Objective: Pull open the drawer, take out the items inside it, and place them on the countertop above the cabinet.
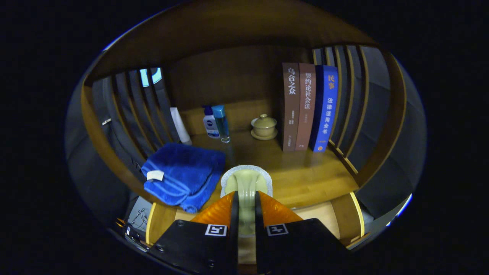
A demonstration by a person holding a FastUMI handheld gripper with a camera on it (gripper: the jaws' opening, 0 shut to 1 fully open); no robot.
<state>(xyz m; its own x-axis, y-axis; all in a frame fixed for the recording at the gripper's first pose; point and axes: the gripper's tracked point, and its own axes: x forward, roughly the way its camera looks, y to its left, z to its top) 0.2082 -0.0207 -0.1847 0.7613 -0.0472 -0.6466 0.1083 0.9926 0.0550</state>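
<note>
Fingers point(246, 214) stand close together, both pressing on the stem of a pale green cup-like object point(246, 182) whose rim, ringed with a grey-white speckled edge, faces away from the camera just above the near edge of the wooden tabletop point(305, 172). Whether that object touches the wood or hangs a little over it cannot be told. Just left of it lies a folded blue towel point(179, 173) with a white tag, its near corner drooping over the tabletop's front edge. Beyond the towel, toward the back panel, a white tube point(179, 126) leans against the slatted left side of the shelf unit, and beside it stand a small dark-blue-capped bottle point(210, 122) and a clear bottle with a light blue cap point(221, 123), nearly touching each other. To their right, well apart from the bottles, a lidded tea bowl on its saucer point(264, 127) sits near the back. Three books stand upright side by side against the right slats: a dark brown book point(290, 107), a reddish-brown book point(306, 107) and a blue book point(325, 107). Below the tabletop's front edge, on either side of the fingers, lighter wood of the open drawer point(321, 217) shows.
</note>
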